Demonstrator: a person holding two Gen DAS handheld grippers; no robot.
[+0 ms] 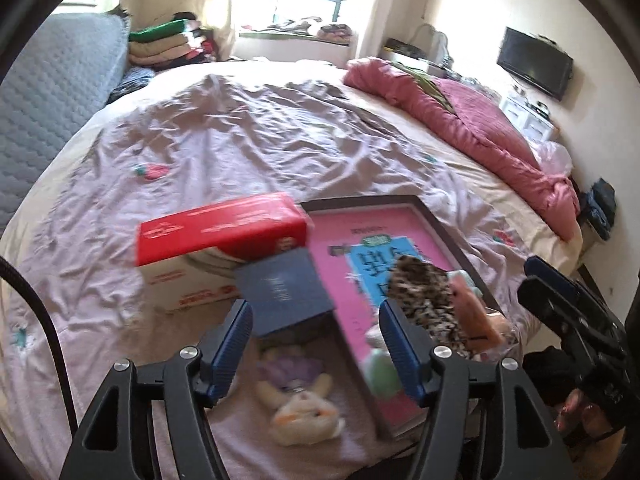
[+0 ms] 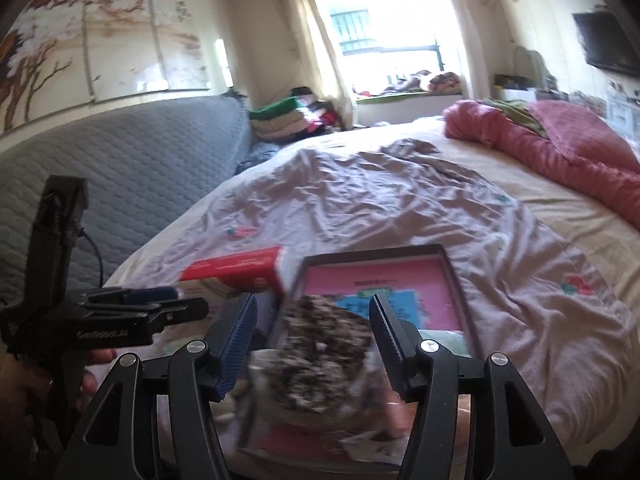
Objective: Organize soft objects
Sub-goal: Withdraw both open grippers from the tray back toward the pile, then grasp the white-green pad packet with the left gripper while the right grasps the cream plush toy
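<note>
A white plush bunny with a purple top (image 1: 298, 396) lies on the sheet between the fingers of my open left gripper (image 1: 316, 320). A leopard-print plush (image 1: 424, 296) lies on the pink framed board (image 1: 352, 240), with a peach soft toy (image 1: 472, 312) beside it and a pale green soft toy (image 1: 380, 368) near the right fingertip. In the right wrist view my open right gripper (image 2: 314, 312) hovers just above the leopard-print plush (image 2: 320, 344), blurred. The left gripper (image 2: 132, 308) shows at the left.
A red and white carton (image 1: 216, 240) and a dark blue box (image 1: 280, 288) lie on the wrinkled lilac sheet (image 1: 240, 132). A pink quilt (image 1: 480, 132) is bunched at the far right. A grey headboard (image 2: 100, 180) stands to the left. Folded clothes (image 1: 168, 44) sit beyond the bed.
</note>
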